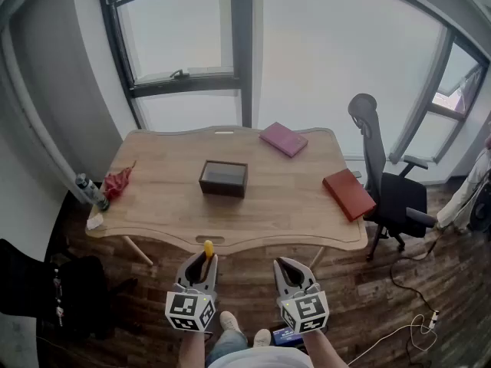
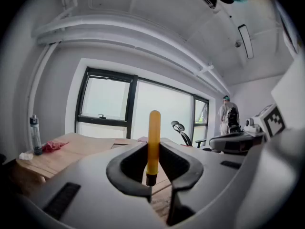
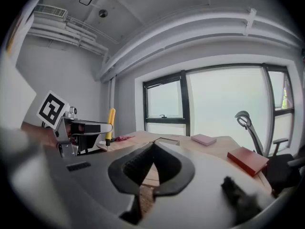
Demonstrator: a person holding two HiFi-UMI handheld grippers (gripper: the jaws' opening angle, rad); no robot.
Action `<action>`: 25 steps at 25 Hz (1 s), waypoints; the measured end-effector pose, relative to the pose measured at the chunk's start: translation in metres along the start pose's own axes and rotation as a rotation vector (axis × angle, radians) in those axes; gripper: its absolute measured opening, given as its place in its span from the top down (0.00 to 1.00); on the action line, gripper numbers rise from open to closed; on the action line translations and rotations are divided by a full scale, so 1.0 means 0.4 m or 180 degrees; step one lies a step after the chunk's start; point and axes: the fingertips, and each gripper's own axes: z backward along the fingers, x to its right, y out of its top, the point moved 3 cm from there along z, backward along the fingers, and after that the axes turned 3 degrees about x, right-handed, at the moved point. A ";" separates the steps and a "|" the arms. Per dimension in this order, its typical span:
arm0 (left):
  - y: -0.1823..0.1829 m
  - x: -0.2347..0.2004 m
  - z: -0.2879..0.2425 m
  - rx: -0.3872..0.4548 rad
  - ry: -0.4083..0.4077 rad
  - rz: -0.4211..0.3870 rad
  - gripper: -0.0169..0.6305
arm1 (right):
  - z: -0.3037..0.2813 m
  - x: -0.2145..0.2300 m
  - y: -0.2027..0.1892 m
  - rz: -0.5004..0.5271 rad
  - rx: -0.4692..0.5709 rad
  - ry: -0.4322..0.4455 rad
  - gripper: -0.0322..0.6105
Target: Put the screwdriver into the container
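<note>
Currently my left gripper is clamped on the screwdriver, whose yellow handle stands upright out of the jaws. In the left gripper view I can see the handle and a dark collar below it, but the shaft and tip are lost down between the jaws. My right gripper hangs just beside it, its jaws brought together on nothing and their tips meeting in the right gripper view. Both are held short of the wooden table, well apart from the dark rectangular container at the table's middle, whose inside is too dark for me to read. A pink book lies near the far edge and a red book at the right edge. A bottle stands at the left corner beside a crumpled red item I cannot identify.
</note>
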 end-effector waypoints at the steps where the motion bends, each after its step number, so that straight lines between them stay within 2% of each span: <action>1: -0.002 0.005 0.008 -0.0024 0.0010 -0.0028 0.85 | 0.004 -0.001 0.003 -0.0002 -0.0005 0.0006 0.90; 18: 0.016 0.033 0.023 -0.0050 0.0071 -0.0173 0.85 | 0.024 0.015 0.024 -0.0121 0.0077 0.0018 0.90; 25: 0.025 0.004 -0.023 -0.0038 0.0160 -0.0256 0.85 | -0.028 0.046 0.014 -0.0161 0.0063 0.0038 0.90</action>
